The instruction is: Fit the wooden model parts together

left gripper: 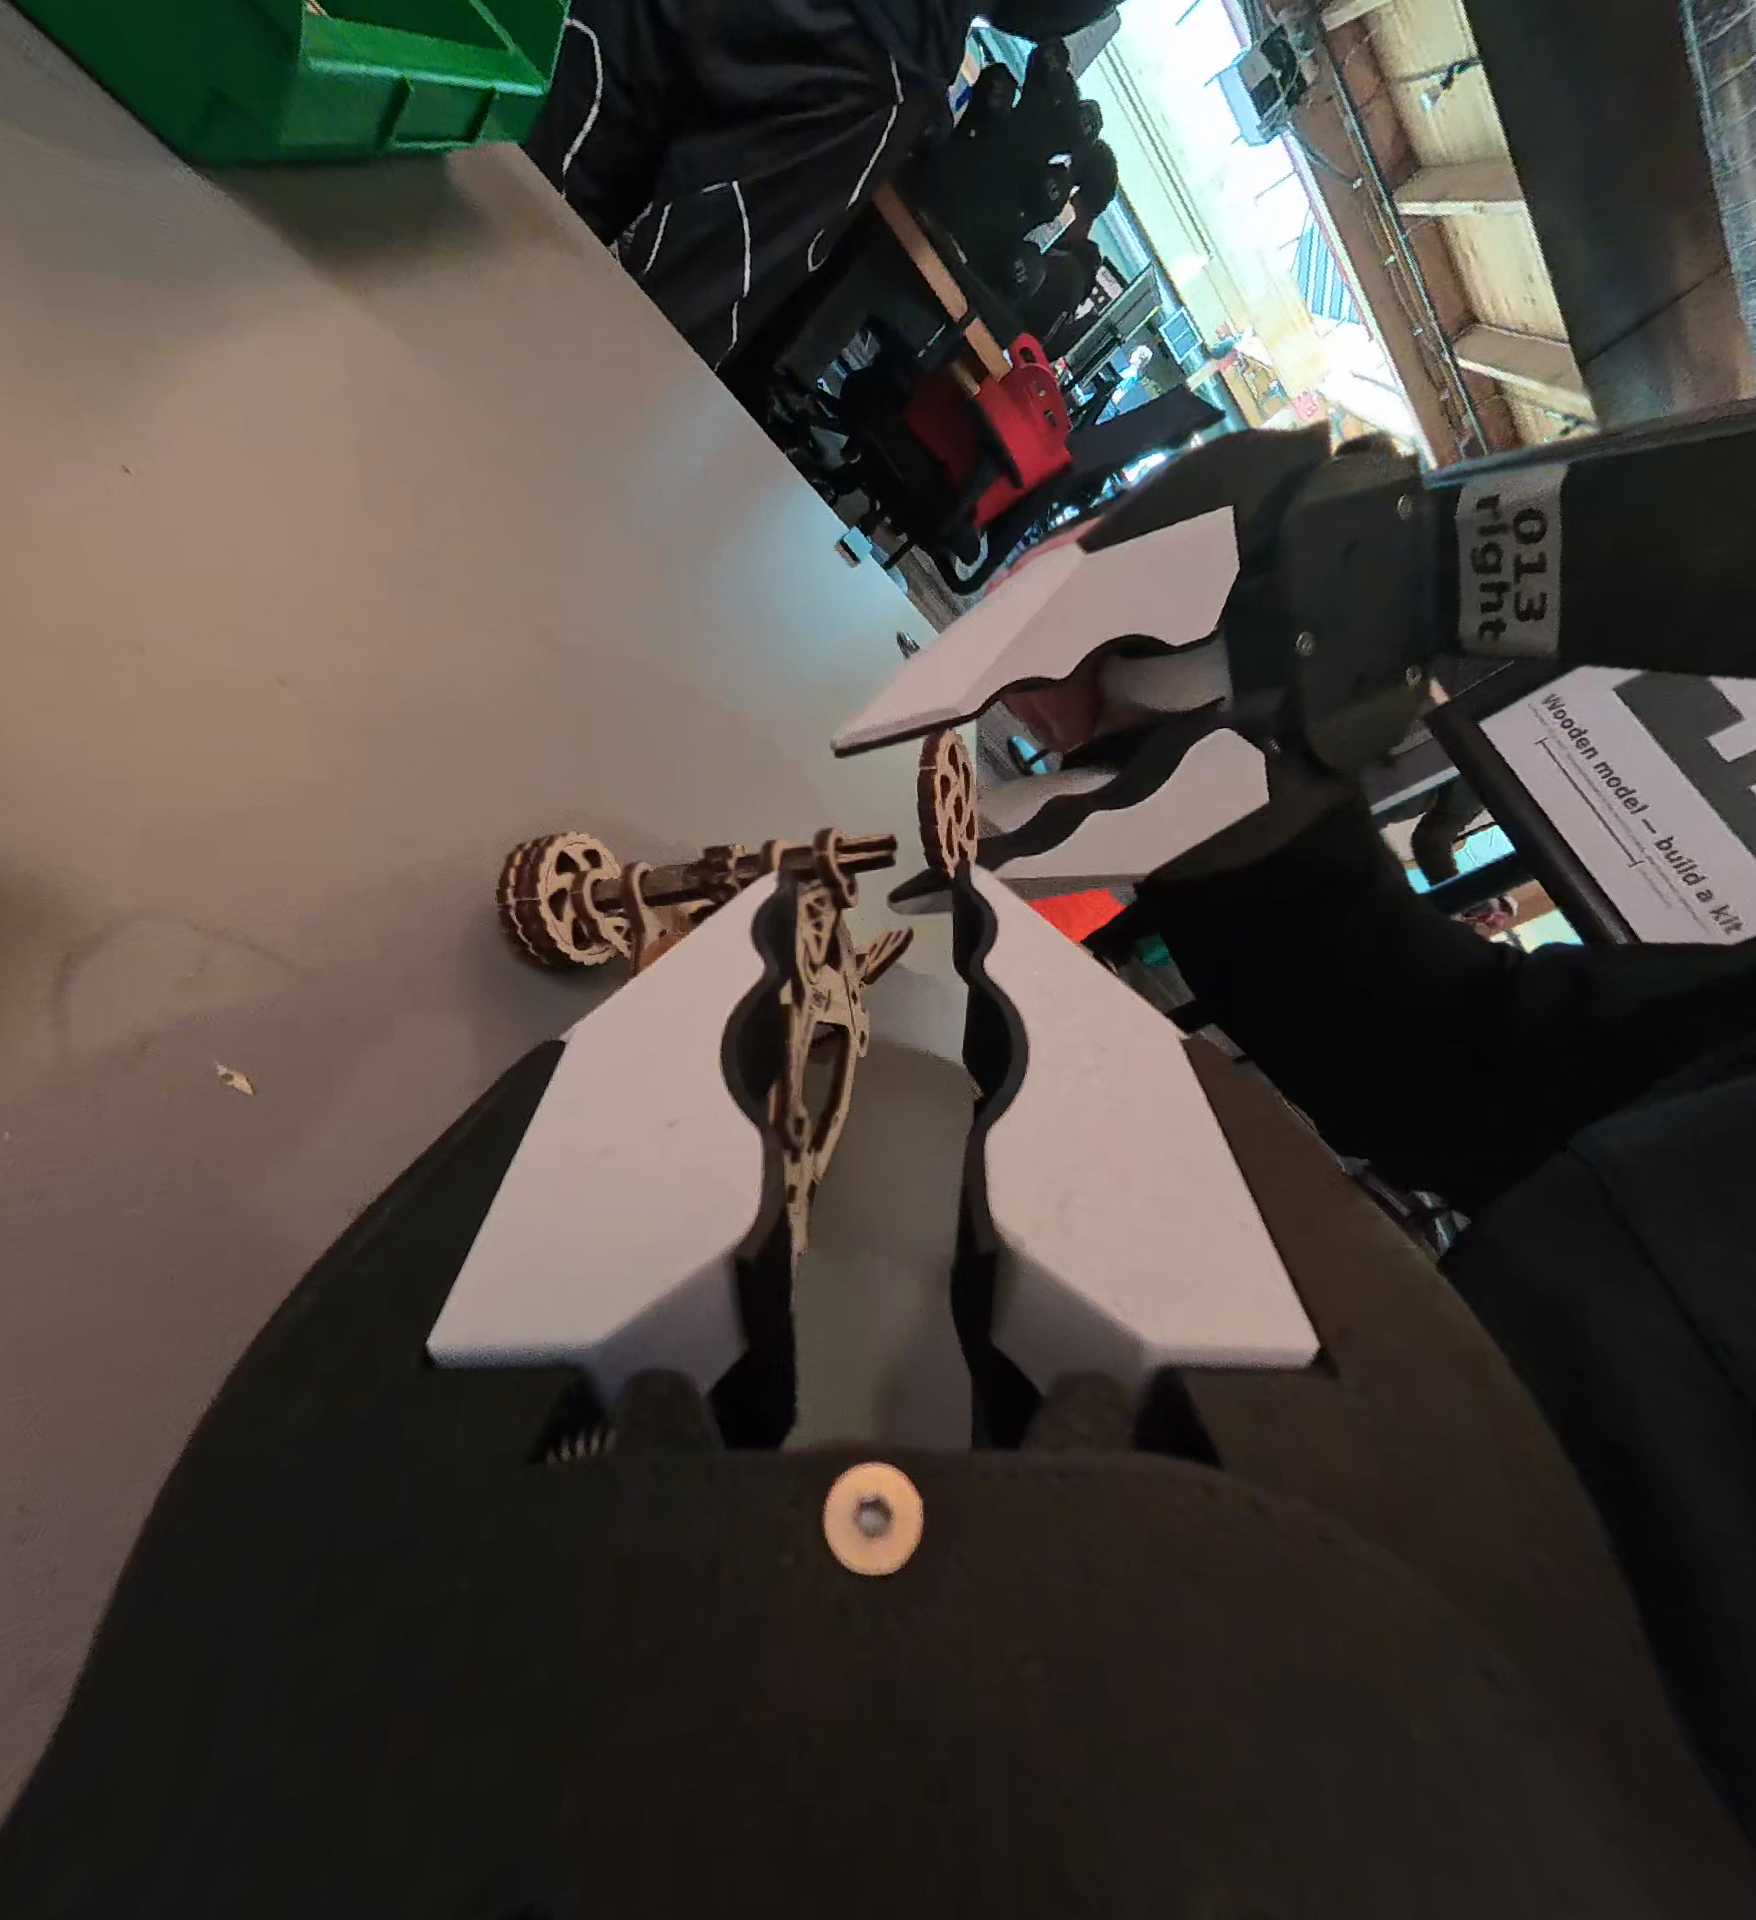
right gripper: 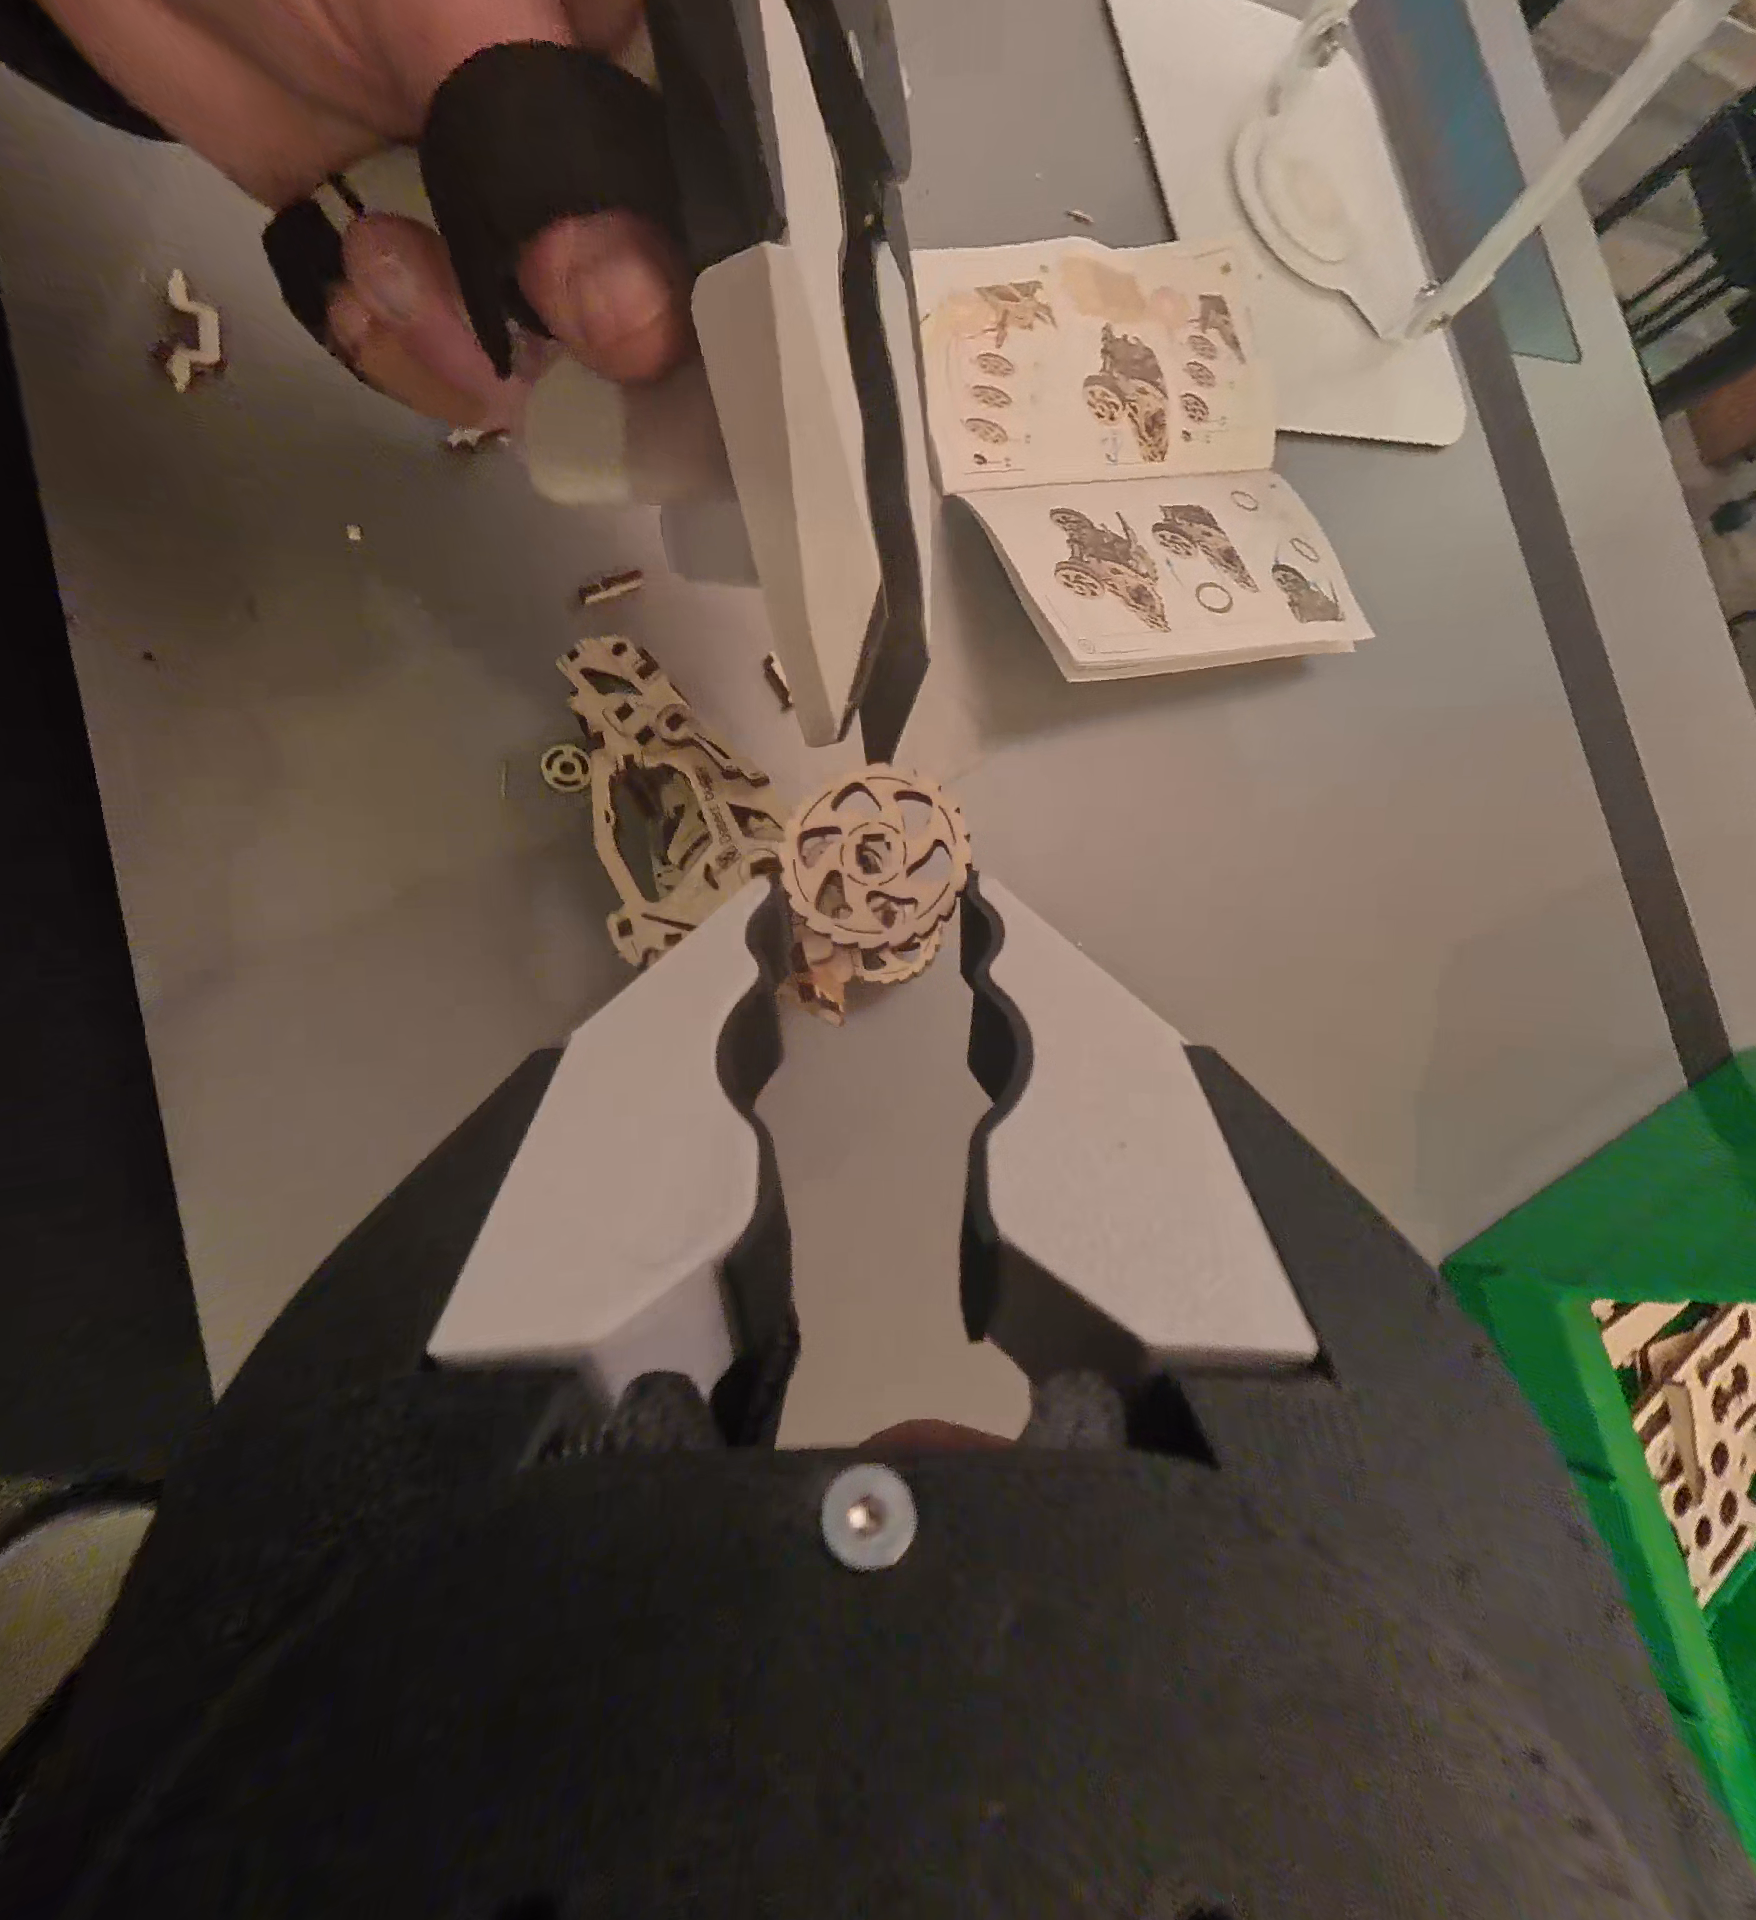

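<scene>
Honestly, right gripper (right gripper: 872, 914) jaws pinch the light, brittle laser-cut wheel (right gripper: 874, 852) by its rim; left gripper (left gripper: 858, 894) jaws sit released around the thin chassis (left gripper: 817, 1018); grab edges, not spokes.

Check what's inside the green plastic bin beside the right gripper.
Through the open side of the green plastic bin, pale laser-cut wooden sheets with punched-out holes are stacked. The bin's walls hide how many there are and anything deeper inside.

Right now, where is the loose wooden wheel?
The wooden wheel is pinched at the right gripper fingertips, above the table, just off the bare axle end of the wooden model frame.
</scene>
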Demonstrator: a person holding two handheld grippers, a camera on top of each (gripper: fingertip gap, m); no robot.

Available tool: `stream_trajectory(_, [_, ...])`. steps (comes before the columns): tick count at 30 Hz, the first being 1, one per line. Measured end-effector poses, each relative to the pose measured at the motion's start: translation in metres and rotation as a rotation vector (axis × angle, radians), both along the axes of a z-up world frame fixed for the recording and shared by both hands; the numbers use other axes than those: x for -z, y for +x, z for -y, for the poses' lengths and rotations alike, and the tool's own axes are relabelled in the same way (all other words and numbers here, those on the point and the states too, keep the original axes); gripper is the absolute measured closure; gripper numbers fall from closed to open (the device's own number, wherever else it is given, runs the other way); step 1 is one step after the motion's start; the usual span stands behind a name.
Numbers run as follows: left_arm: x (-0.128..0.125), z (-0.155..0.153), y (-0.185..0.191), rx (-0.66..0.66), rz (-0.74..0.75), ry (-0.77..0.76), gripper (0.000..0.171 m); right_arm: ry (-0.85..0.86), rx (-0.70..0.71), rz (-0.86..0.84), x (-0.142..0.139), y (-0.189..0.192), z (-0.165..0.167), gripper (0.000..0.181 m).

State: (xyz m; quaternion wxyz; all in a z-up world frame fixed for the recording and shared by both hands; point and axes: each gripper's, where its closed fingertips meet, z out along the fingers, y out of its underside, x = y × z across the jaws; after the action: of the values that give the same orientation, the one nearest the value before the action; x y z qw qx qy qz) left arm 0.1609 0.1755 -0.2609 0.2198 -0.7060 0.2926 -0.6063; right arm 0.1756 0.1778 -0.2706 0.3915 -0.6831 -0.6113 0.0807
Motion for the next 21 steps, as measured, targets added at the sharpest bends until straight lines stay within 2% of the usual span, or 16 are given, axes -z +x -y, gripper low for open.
stream_trajectory(5, [0.002, -0.001, 0.004, 0.001, -0.005, 0.014, 0.141, -0.03, -0.13, 0.046, 0.008, -0.002, 0.004, 0.152])
stream_trajectory(21, [0.01, -0.001, 0.01, 0.032, -0.026, 0.056, 0.147, -0.071, -0.251, 0.023, 0.012, -0.005, 0.0, 0.152])
